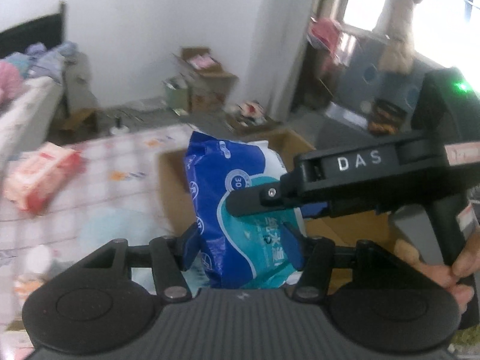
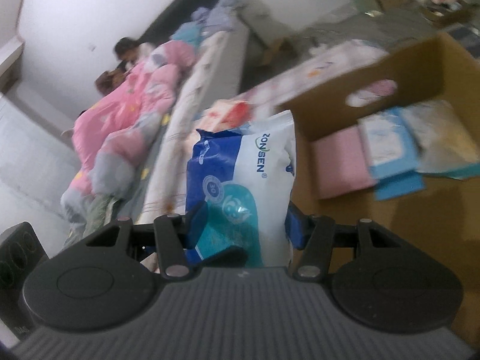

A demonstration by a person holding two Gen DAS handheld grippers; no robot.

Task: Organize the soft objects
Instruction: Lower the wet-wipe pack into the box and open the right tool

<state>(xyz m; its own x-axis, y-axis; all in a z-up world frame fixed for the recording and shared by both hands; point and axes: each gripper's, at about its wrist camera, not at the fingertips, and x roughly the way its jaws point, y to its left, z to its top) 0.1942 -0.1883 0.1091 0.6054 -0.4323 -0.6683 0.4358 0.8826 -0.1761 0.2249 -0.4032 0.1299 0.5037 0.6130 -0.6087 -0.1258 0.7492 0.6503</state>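
A soft blue, teal and white pack [image 1: 216, 180] is held in the air by both grippers at once. My left gripper [image 1: 243, 240] is shut on its lower part, blue pads pressed into both sides. From the right, one of the right gripper's fingers [image 1: 255, 202] lies against the pack's teal face. In the right wrist view the same pack [image 2: 255, 165] stands upright, with my right gripper [image 2: 244, 225] shut on it. An open cardboard box [image 2: 360, 84] lies just behind and to the right of the pack.
The box holds a pink pack [image 2: 342, 162], light blue packs [image 2: 387, 144] and a pale pack [image 2: 441, 138]. A red and pink tissue pack [image 1: 42, 177] lies on a checked cloth [image 1: 126, 162]. A bed with a pink quilt [image 2: 135, 105] is at left. Clutter lines the far wall.
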